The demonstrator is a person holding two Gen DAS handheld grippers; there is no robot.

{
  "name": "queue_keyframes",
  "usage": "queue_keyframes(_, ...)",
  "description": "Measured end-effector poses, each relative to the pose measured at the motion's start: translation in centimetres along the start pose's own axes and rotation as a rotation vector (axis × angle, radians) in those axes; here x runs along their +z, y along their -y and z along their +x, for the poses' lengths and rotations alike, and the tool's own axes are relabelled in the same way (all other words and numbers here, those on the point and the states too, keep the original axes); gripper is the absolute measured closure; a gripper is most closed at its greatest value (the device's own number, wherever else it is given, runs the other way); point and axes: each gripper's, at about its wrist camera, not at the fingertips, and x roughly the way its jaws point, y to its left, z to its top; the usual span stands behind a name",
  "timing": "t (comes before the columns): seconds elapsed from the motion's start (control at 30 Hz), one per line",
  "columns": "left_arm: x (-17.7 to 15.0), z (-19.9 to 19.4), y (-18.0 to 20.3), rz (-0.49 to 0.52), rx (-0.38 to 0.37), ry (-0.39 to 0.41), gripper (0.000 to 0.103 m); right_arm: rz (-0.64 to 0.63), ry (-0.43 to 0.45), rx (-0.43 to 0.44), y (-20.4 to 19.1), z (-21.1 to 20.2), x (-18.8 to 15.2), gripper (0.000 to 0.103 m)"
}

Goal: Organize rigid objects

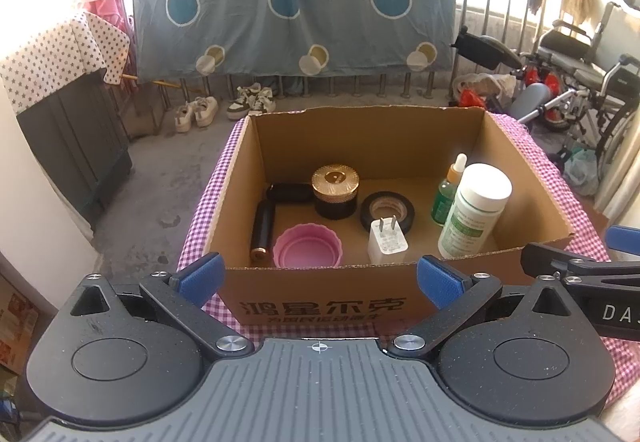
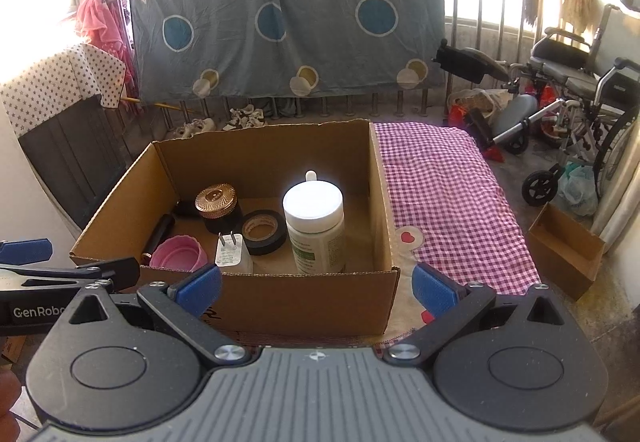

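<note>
Open cardboard box (image 1: 520, 170) held 7 items. White-capped bottle (image 1: 472, 214) stood upright at 3 o'clock, green dropper bottle (image 1: 446, 194) just behind. Black tape roll (image 1: 387, 211) lay flat at center; white plug adapter (image 1: 387, 242) at 6; pink cup (image 1: 308, 247) at 7; gold-lidded jar (image 1: 335, 192) at 11; black cylinder (image 1: 262, 232) at 9.

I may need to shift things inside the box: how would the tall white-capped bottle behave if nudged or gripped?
The white-capped bottle stands upright, tall and narrow-based, so a high push would probably tip it, perhaps onto the green dropper bottle just behind. It looks like rigid plastic, so it should hold its shape in a claw. Its smooth round label might slip; gripping low seems safer.
</note>
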Motion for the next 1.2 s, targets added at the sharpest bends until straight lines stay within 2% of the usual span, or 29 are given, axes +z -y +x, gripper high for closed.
queue_keyframes(1.2,-0.22,0.24,-0.29,0.001,0.016,-0.023,0.000,-0.017,-0.019,0.000,-0.16,0.49,-0.25,0.000)
